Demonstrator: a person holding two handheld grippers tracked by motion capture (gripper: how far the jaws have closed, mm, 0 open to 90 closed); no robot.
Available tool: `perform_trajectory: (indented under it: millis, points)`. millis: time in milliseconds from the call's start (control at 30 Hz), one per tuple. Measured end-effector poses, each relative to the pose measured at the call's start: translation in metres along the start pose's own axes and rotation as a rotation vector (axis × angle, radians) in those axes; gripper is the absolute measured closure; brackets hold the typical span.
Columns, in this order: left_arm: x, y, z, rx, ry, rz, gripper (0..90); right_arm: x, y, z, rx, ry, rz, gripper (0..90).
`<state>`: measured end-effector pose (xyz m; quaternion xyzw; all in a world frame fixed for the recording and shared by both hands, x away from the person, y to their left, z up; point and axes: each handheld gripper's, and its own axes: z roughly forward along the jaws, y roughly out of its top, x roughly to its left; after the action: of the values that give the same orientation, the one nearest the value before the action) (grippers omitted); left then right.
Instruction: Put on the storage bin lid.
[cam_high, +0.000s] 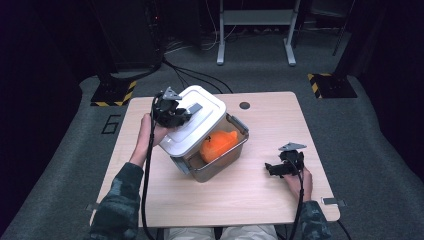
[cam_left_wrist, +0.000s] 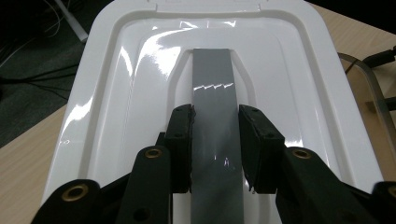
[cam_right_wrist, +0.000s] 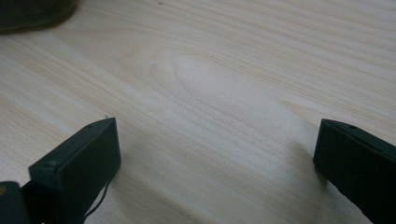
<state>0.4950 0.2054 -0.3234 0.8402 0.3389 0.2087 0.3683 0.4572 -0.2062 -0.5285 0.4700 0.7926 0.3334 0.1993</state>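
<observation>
Left gripper fingers clamp the lid's grey handle (lid tilted off box). Lift it clear, levelly; right gripper fingers gape idle.

Wooden table (pale grain), clear box resting on it

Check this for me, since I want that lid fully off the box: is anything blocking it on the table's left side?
Nothing visible does. The left gripper is shut on the lid's grey handle, and the white lid sits tilted over the box; the table left of it is bare wood.
</observation>
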Motion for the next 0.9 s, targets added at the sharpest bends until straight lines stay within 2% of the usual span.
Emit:
perform_trajectory:
  millis: [300, 400, 900]
  points:
    - [-0.017, 0.001, 0.018, 0.009, -0.061, 0.006, 66.5, 0.000, 0.000, 0.000, 0.005, 0.000, 0.004, 0.0]
    - [-0.025, 0.001, 0.026, 0.024, -0.084, 0.019, 66.5, 0.001, 0.000, 0.000, 0.003, 0.002, 0.008, 0.0]
    - [-0.045, -0.006, 0.053, 0.095, -0.144, 0.057, 66.5, 0.000, 0.000, 0.000, 0.004, 0.001, 0.005, 0.0]
